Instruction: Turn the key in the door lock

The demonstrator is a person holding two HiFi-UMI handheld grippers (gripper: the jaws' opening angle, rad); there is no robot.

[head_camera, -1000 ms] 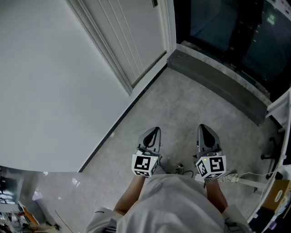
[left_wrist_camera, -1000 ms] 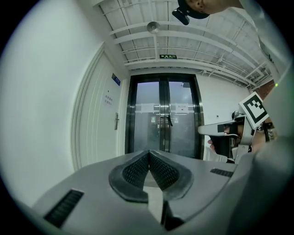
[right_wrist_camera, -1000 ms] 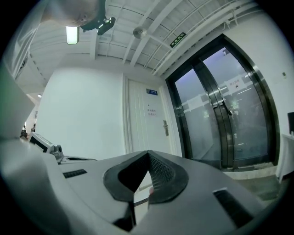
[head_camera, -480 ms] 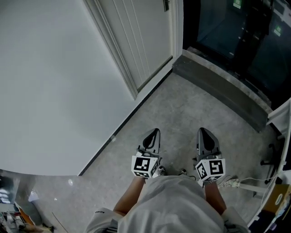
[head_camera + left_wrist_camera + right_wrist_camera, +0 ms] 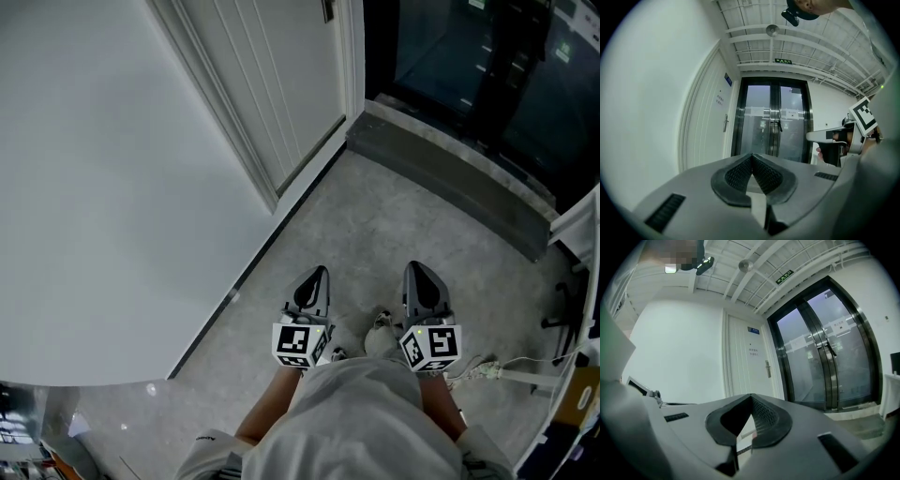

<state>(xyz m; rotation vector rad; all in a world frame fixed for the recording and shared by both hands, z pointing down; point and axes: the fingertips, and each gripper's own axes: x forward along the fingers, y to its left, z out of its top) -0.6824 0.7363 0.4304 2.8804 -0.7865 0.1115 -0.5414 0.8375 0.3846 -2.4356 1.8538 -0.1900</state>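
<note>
Before left gripper [image 5: 317, 274] and right gripper [image 5: 418, 268] — both closed — white door [image 5: 279, 82].

In the head view we count two grippers: left gripper [image 5: 317, 278] at six o'clock, right gripper [image 5: 419, 274] at four. One white door [image 5: 281, 75] at twelve, one handle [image 5: 767, 368] on it, two glass door leaves [image 5: 801, 357], one green sign [image 5: 785, 276].

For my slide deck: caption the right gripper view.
Shut, empty right claw pointing toward a white door with a lever handle, beside dark-framed glass double doors.
</note>
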